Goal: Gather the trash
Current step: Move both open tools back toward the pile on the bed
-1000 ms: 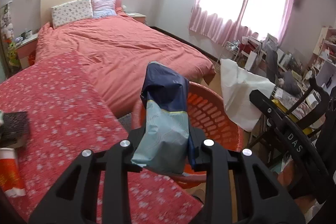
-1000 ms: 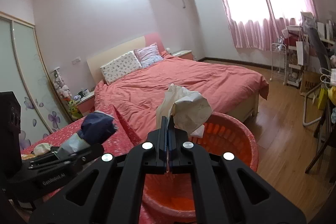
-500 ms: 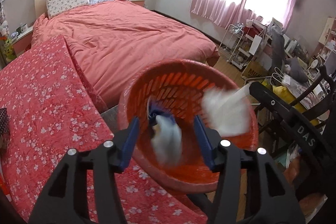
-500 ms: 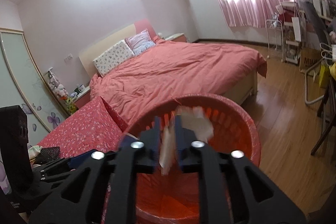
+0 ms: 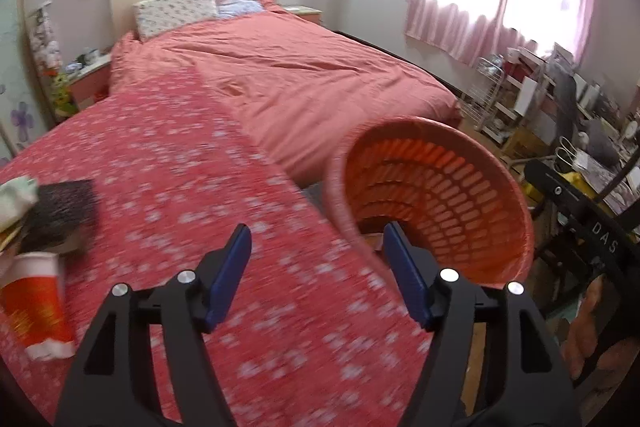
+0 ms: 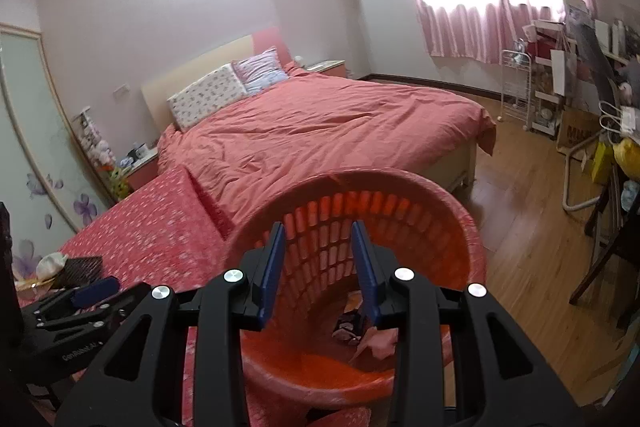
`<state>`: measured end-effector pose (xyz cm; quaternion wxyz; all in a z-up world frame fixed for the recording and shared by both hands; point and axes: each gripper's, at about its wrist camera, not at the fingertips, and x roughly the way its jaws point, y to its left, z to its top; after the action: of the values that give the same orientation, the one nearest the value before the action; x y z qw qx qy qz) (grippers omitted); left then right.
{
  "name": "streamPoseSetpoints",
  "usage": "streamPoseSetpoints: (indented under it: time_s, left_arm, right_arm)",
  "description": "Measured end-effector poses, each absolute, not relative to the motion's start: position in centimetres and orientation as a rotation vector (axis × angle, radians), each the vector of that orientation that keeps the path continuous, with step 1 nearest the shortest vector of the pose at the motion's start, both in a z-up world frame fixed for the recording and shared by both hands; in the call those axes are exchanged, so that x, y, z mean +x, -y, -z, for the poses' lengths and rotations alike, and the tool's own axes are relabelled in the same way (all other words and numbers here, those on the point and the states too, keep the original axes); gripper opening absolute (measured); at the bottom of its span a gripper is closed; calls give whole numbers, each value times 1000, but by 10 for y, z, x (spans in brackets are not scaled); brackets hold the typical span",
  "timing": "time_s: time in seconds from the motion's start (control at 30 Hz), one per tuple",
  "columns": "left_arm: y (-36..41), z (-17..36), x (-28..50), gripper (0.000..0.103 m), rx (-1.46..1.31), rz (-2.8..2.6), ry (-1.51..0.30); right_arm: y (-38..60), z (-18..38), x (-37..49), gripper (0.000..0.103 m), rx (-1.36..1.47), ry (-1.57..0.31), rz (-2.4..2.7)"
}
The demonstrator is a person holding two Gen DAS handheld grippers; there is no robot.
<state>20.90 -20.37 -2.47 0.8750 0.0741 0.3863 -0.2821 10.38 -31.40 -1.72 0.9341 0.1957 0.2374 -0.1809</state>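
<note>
Both our grippers gape empty by the orange basket.

In the left wrist view, our left gripper (image 5: pixel 316 259) sits at lower centre with its blue pads spread wide and nothing between them, over the red flowered cloth (image 5: pixel 168 163); the orange basket (image 5: pixel 516 195) fills the right of the frame. A red-and-white wrapper (image 5: pixel 36 311) and a dark pad (image 5: pixel 64 207) lie at the left edge. In the right wrist view, our right gripper (image 6: pixel 318 259) is parted and empty above the basket (image 6: pixel 448 199), where crumpled trash (image 6: pixel 372 339) lies at lower centre.
</note>
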Motion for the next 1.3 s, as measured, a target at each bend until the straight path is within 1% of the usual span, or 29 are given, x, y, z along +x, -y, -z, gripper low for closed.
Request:
streamPoseSetpoints:
  time_s: [0.1, 0.2, 0.37, 0.57, 0.87, 0.93, 1.07, 1.1, 1.13, 1.3]
  left_arm:
    - [173, 14, 204, 69, 136, 540, -789]
    - [150, 7, 199, 70, 116, 504, -779]
    - [104, -4, 188, 71, 88, 434, -754]
    - [37, -8, 175, 74, 31, 339, -744]
    - [-83, -2, 171, 77, -65, 98, -727]
    - [-106, -1, 173, 78, -85, 50, -727]
    - [-138, 1, 173, 80, -118, -16, -724]
    - [-146, 3, 174, 81, -126, -31, -725]
    - [-149, 4, 174, 81, -131, -40, -726]
    - [-170, 12, 174, 81, -157, -63, -739]
  right_arm:
    - [297, 13, 107, 35, 375, -492, 338]
    - [276, 10, 110, 38, 352, -499, 298]
    - [243, 7, 116, 38, 315, -521, 225]
    - [188, 11, 128, 44, 271, -564, 98]
    - [100, 21, 159, 65, 227, -636, -93]
    - [80, 24, 168, 78, 211, -645, -115]
    - [48, 32, 186, 80, 188, -676, -129]
    - [41, 35, 192, 87, 189, -688, -134]
    - [36, 37, 196, 90, 194, -696, -142]
    - [14, 47, 212, 90, 178, -735, -151]
